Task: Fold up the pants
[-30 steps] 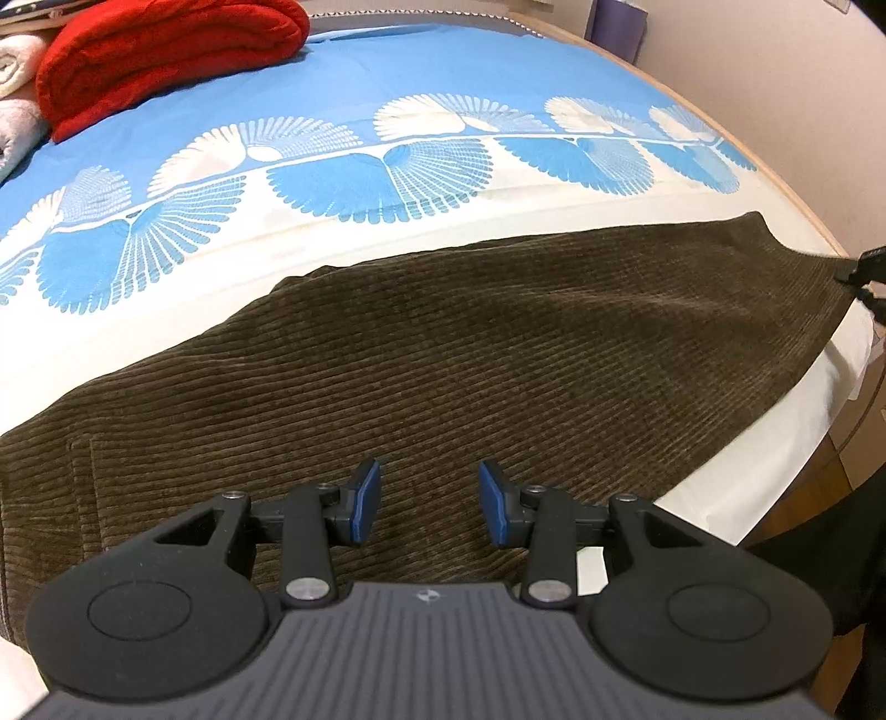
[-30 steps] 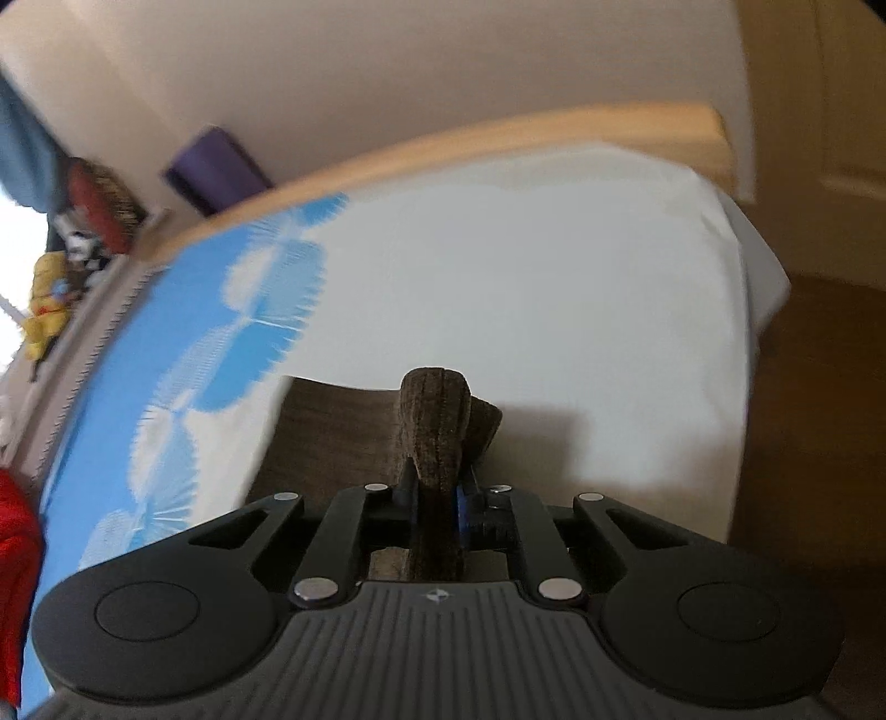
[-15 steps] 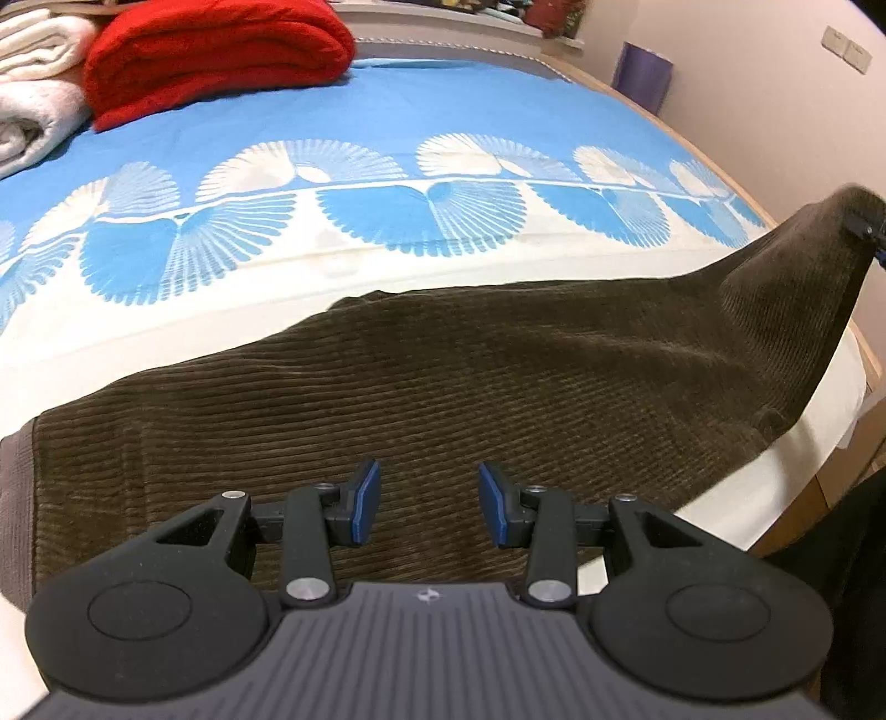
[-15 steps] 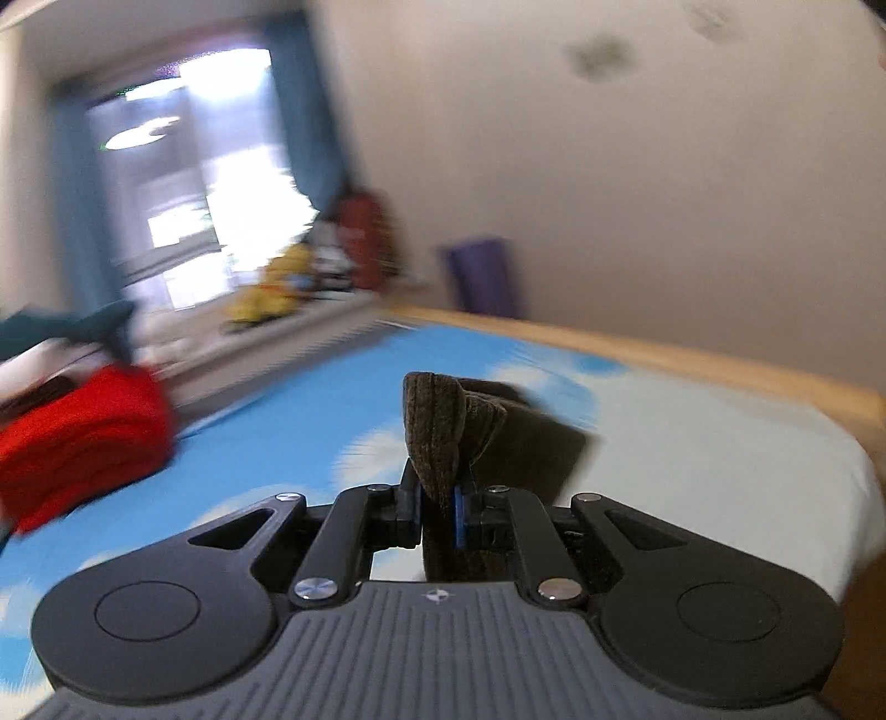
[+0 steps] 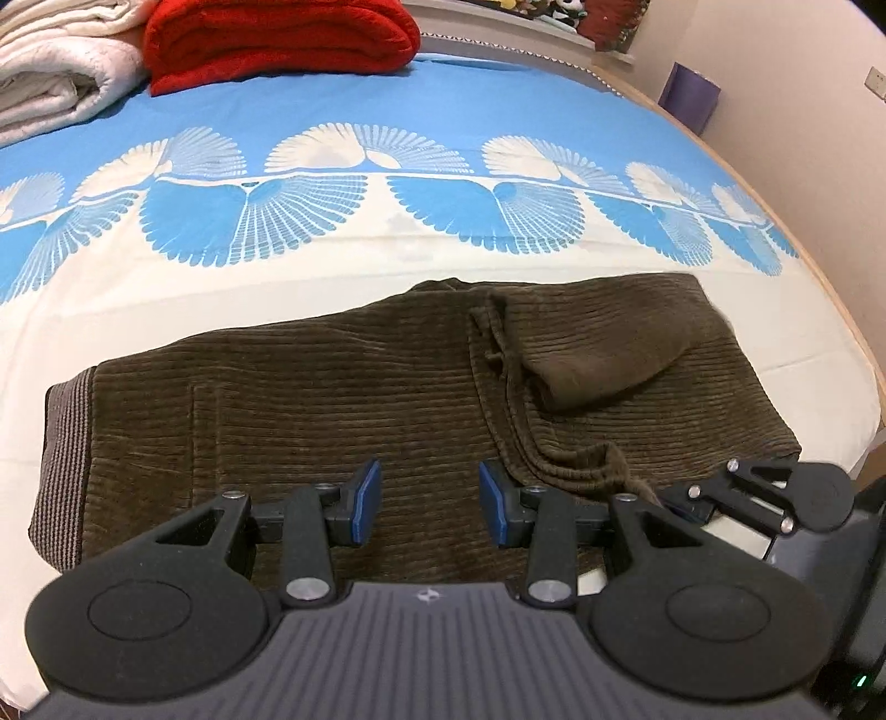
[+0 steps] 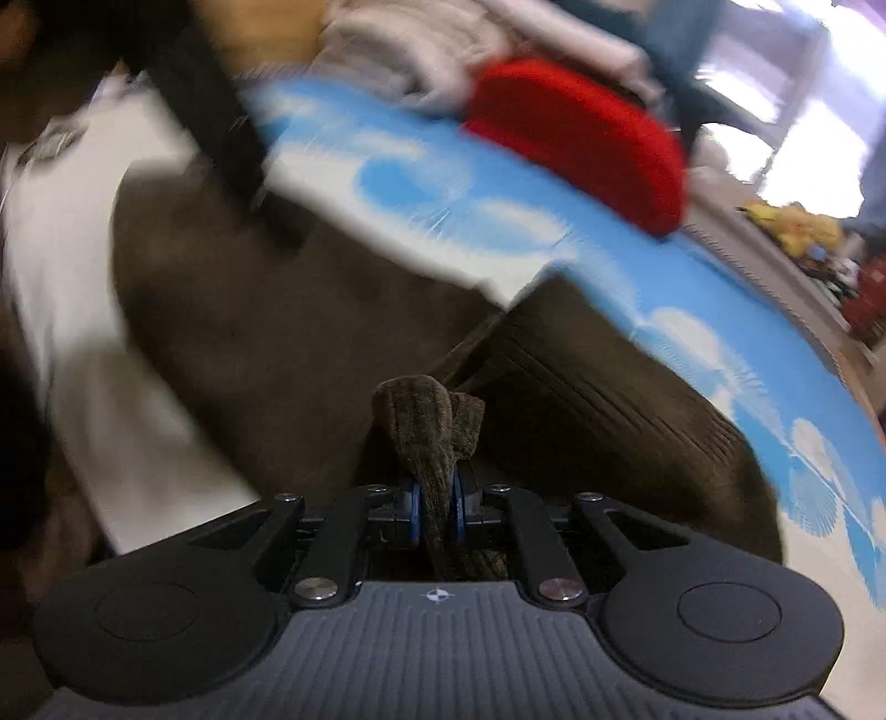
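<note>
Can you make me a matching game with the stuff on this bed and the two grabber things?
Things:
1. pants
2. red blanket
3. left gripper
4. right gripper

States:
A. folded, at the far end of the bed
B. fingers apart, holding nothing
C. brown corduroy, leg end doubled back over itself
D. fingers pinching a bunch of brown fabric

Pairs: 1-C, 2-A, 3-B, 4-D

Brown corduroy pants (image 5: 343, 399) lie on the bed, legs folded back.
</note>
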Action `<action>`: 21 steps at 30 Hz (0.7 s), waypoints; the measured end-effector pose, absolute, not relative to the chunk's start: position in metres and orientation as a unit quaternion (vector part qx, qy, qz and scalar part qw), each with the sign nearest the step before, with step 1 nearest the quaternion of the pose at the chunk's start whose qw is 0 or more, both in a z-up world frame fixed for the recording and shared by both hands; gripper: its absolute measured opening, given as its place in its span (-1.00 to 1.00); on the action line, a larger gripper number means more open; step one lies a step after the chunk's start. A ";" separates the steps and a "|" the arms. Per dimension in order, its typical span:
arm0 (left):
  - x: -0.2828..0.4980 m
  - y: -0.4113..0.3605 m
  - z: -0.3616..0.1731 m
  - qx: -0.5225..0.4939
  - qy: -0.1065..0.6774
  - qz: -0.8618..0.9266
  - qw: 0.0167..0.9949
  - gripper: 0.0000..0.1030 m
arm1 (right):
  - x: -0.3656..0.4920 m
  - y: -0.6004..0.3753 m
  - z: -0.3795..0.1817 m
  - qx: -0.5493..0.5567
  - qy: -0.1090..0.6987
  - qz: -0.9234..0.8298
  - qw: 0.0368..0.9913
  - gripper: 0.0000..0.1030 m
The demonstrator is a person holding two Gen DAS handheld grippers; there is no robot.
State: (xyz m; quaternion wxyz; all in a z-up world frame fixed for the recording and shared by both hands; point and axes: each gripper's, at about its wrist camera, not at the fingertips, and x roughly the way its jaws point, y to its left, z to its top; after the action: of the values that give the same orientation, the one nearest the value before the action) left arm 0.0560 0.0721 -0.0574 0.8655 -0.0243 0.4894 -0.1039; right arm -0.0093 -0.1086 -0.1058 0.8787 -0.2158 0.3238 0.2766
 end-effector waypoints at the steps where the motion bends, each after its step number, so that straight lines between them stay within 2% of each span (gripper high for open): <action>1: 0.056 0.073 -0.057 -0.026 0.489 -0.103 0.866 -0.16 | -0.012 -0.107 -0.107 -0.228 0.319 0.278 0.877 -0.77; 7: 0.064 0.074 -0.057 -0.039 0.487 -0.097 0.867 -0.16 | -0.020 -0.123 -0.084 -0.211 0.268 0.257 0.904 -0.78; 9: 0.067 0.071 -0.058 -0.043 0.490 -0.096 0.865 -0.16 | -0.026 -0.123 -0.091 -0.217 0.278 0.280 0.893 -0.76; 12: 0.072 0.068 -0.059 -0.047 0.494 -0.094 0.863 -0.16 | -0.033 -0.114 -0.115 -0.264 0.335 0.325 0.844 -0.68; 14: 0.077 0.066 -0.058 -0.052 0.494 -0.094 0.863 -0.16 | -0.043 -0.115 -0.108 -0.269 0.308 0.335 0.849 -0.64; 15: 0.079 0.066 -0.057 -0.056 0.493 -0.093 0.863 -0.16 | -0.044 -0.121 -0.099 -0.248 0.298 0.341 0.857 -0.60; 17: 0.083 0.066 -0.053 -0.070 0.494 -0.092 0.862 -0.16 | -0.040 -0.139 -0.079 -0.164 0.291 0.360 0.871 -0.36; 18: 0.086 0.066 -0.050 -0.078 0.496 -0.096 0.859 -0.16 | -0.036 -0.145 -0.074 -0.140 0.291 0.361 0.875 -0.16; 21: 0.100 0.062 -0.038 -0.068 0.501 -0.113 0.855 -0.16 | -0.028 -0.151 -0.070 -0.126 0.295 0.339 0.884 -0.12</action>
State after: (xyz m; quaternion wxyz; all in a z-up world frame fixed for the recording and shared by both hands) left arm 0.0997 0.0619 -0.0379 0.8550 -0.0681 0.5014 -0.1134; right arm -0.0278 -0.1513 -0.0699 0.8841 -0.1265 0.2951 0.3395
